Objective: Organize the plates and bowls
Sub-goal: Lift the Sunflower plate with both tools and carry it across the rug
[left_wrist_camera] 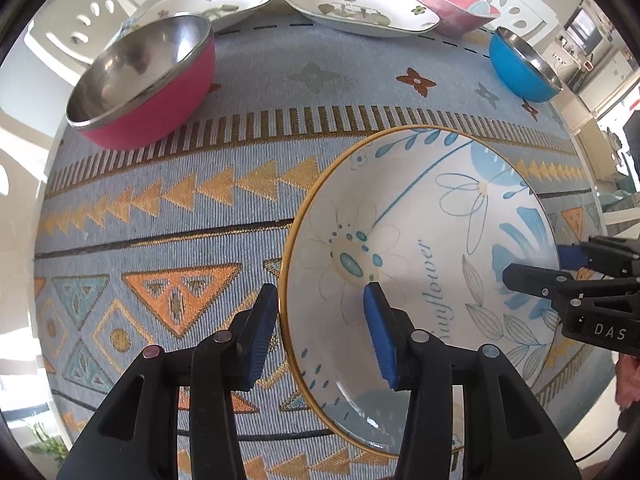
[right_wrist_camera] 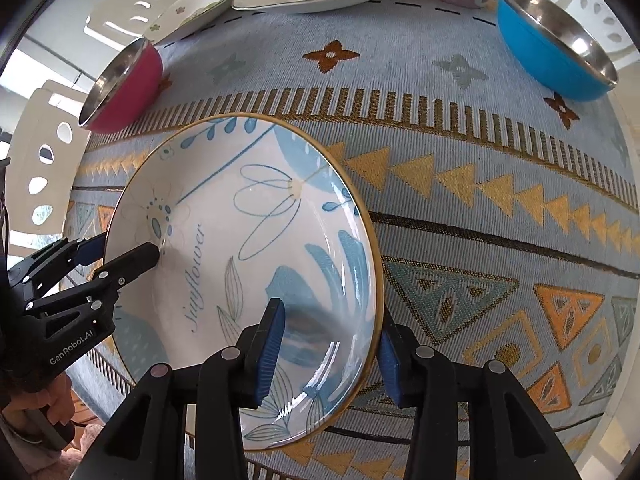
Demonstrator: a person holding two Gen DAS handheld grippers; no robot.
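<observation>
I have both tools on the big sunflower plate (left_wrist_camera: 420, 264), the one with the gold rim and blue flowers, which sits on the patterned cloth over the surface (left_wrist_camera: 168, 216); everything else I place from it. My left tool (left_wrist_camera: 324, 330) straddles the plate's left rim, one blue pad outside on the cloth side and the other over the inside face, with a clear gap between pads and rim, so it stands open and grips nothing. My right tool (right_wrist_camera: 332, 346) does the same on the plate's right rim: inner pad over the glazed face, outer pad just beyond the gold edge, jaws apart, not yet pinching as far as I can judge. Whether the plate lies flat or is slightly tipped I cannot tell through the fisheye. Beyond the plate to its far left stands the pink steel bowl (left_wrist_camera: 148, 84), to its far right the blue steel bowl (left_wrist_camera: 520, 66), and behind them at the surface's far edge are two white flowered plates (left_wrist_camera: 352, 8) and a pink bowl (left_wrist_camera: 452, 6). I judge the step in hand to be taking hold of this plate at both rims. The next move calls for closing both tools evenly on the rim, then lifting level, probably toward the other plates for stacking; an uneven squeeze on glazed ware could let it slip.
</observation>
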